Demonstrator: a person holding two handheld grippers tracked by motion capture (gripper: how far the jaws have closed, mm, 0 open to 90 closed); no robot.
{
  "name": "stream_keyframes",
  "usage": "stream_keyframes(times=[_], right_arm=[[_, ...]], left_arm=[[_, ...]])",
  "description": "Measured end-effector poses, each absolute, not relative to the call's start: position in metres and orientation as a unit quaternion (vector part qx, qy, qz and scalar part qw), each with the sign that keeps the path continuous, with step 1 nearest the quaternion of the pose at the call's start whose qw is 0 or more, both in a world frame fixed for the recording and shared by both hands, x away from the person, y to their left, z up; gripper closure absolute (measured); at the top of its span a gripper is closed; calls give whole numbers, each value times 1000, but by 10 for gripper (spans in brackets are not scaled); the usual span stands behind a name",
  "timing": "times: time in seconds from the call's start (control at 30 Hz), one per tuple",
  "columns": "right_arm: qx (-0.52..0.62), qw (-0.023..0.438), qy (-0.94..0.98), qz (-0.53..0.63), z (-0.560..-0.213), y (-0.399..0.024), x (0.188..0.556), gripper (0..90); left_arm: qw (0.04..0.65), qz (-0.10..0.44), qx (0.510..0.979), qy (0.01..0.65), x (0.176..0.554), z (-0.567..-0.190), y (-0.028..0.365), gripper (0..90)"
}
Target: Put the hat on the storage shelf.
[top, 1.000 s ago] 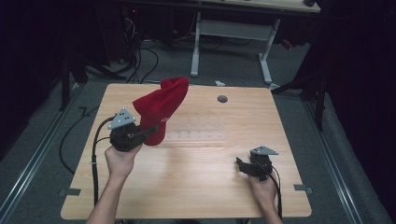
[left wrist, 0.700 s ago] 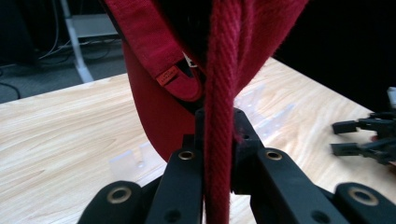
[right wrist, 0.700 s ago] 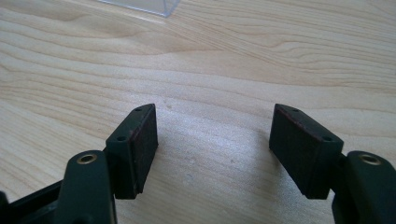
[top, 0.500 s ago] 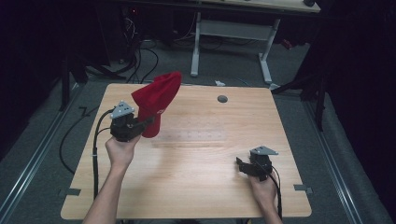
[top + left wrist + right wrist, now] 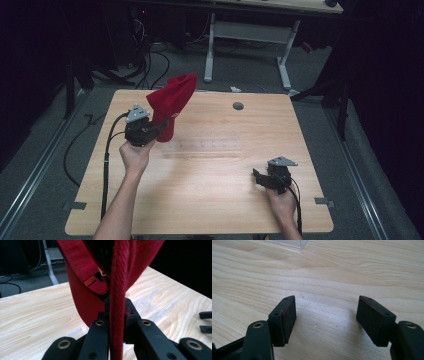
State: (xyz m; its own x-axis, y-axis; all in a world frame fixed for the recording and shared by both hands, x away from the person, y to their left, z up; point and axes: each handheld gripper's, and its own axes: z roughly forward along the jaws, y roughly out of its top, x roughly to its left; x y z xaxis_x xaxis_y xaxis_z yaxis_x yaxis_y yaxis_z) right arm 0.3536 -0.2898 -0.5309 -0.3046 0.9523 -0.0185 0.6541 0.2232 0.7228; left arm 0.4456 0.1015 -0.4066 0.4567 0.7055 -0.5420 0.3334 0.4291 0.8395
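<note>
Left tongs (image 5: pixel 162 127) clench the red cap (image 5: pixel 171 102) above a clear rack (image 5: pixel 210 147); right tongs (image 5: pixel 325 320) gape over bare table (image 5: pixel 210 200).

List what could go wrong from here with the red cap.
1. The left gripper pinches only a thin fold of the red cap; it might slip out.
2. The clear rack lies just beside the hanging cap, which could snag or push it.
3. The right gripper rests open, too far away to catch anything.

Cap (image 5: pixel 171 102): showing red, ribbed seam. Table (image 5: pixel 210 200): showing pale wood grain. Grippers (image 5: pixel 150 131): showing black.
</note>
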Motion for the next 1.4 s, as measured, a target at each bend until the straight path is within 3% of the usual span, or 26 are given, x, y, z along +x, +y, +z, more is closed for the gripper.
stream_keyframes(times=[0.63, 1.4], right_arm=[[539, 239, 745, 313, -531, -289, 353, 322], [539, 239, 745, 313, -531, -289, 353, 322]], left_arm=[[664, 161, 530, 502, 449, -422, 99, 848], [665, 143, 513, 524, 439, -434, 106, 843]])
